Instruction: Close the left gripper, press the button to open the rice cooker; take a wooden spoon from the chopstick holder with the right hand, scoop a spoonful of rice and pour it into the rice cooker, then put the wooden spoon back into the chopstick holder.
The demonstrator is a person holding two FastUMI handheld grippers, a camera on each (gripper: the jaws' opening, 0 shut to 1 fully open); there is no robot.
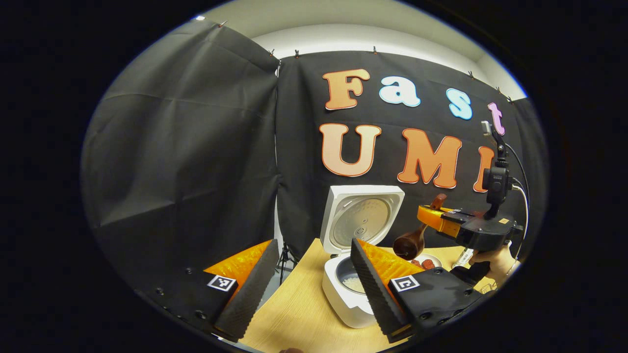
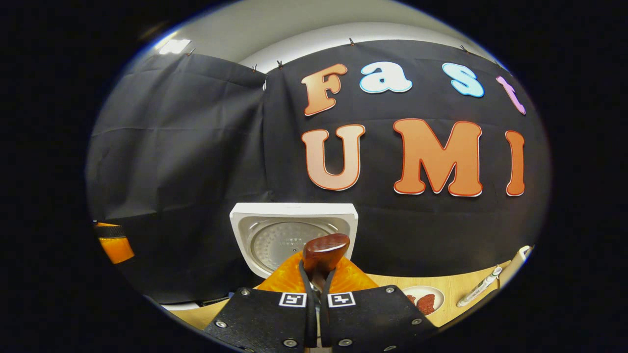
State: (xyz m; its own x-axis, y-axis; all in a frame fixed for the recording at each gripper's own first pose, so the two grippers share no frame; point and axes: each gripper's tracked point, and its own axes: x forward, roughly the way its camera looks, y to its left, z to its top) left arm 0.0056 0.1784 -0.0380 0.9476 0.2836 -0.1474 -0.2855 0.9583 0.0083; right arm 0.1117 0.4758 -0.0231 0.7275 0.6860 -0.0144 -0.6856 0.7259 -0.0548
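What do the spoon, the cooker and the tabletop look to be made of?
The spoon, clamped in the right hand-held gripper, looks like dark, polished wood: reddish brown with a soft sheen. The rice cooker seems to be glossy white plastic, and its open lid's inner plate looks like dull grey metal. The table shows a pale wood grain, possibly laminate.

The wooden table (image 1: pixel 299 309) carries the rice cooker (image 1: pixel 343 289) (lid up) and a plate (image 2: pixel 426 299).

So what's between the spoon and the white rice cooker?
Nothing. In the left gripper view, the wooden spoon, held by the right gripper, hangs in the air to the right of the open rice cooker; bare wooden table lies below.
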